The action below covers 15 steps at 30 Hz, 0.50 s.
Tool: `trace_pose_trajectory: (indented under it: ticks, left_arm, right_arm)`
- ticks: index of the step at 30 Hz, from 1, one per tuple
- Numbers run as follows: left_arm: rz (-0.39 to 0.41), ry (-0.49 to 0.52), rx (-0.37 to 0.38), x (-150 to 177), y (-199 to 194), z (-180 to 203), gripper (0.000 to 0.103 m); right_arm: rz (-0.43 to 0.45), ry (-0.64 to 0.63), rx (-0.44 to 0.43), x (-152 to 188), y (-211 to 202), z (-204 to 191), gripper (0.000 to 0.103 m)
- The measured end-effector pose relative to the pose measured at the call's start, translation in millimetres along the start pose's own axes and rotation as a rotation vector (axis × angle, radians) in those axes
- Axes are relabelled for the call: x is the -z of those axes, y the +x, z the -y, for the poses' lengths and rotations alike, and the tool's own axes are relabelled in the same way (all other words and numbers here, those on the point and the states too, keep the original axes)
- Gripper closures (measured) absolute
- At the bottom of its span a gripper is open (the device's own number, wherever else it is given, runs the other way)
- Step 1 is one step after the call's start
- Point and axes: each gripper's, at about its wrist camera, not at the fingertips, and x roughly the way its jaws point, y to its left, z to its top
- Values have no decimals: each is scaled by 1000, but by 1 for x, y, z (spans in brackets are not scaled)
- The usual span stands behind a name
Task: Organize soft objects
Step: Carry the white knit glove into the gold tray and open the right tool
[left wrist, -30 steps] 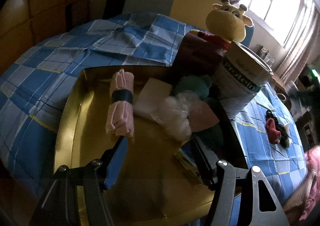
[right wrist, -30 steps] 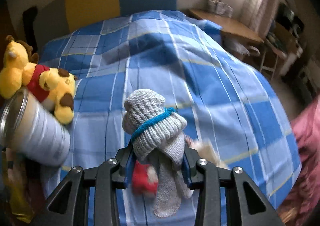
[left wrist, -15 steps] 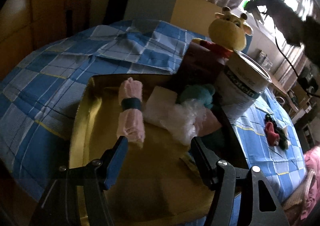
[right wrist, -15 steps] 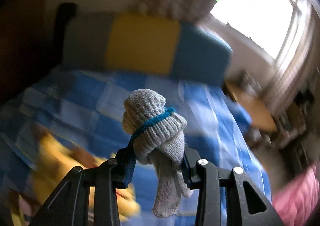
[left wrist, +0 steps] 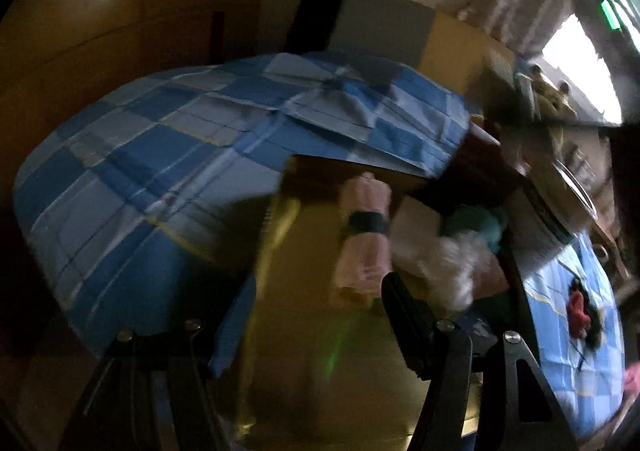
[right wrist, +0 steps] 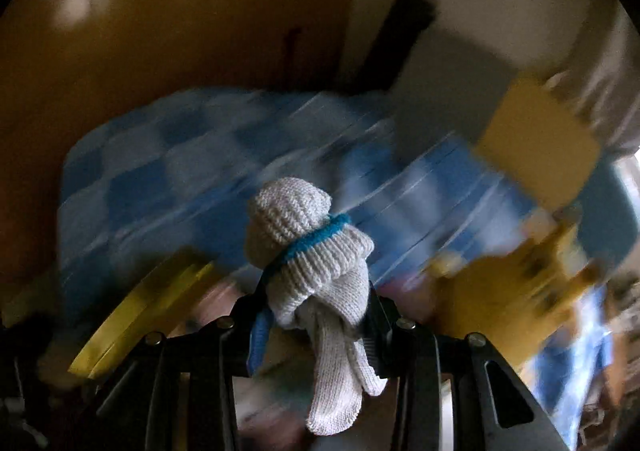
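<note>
I've got clear gold floor at the tray's [left wrist: 280, 331] left edge and near corner, w/ room to pass. Far-right corner is packed: pink roll [left wrist: 364, 243], white fluffy stuff [left wrist: 452, 267], teal plush [left wrist: 480, 223]. Tin can [left wrist: 560, 207] blocks the right edge.

The right gripper [right wrist: 314, 315], clamped on the grey knitted glove bundle [right wrist: 308, 243], has swung away from the open stretch of blue checked bedspread [right wrist: 168, 171] it faced a second ago; its view is now blurred and rolled, taking in the gold tray's rim [right wrist: 132, 315] at lower left and the yellow plush toy [right wrist: 516, 283] at right. The left gripper [left wrist: 316, 311] has shifted sideways over the gold tray [left wrist: 288, 371], so the pink roll [left wrist: 362, 243] now sits nearer its right finger, and a dark shape has come in at the upper right.
</note>
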Motion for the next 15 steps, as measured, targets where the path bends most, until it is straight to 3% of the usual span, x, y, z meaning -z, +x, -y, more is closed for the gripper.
trace_pose_trajectory:
  ticks: [4,8,15]
  left_arm:
    - [-1,-52,-30,3,-4,-18,37]
    - [9,-56,-41,7,-9,-21,37]
    - [14,-26,-38,16,-16,-13,36]
  right_arm:
    - [-116,3,-117,58,41,-47,65]
    - [-181,32,-147,95,72,-70,64]
    - [-177,168,-209,114,88,-76,53]
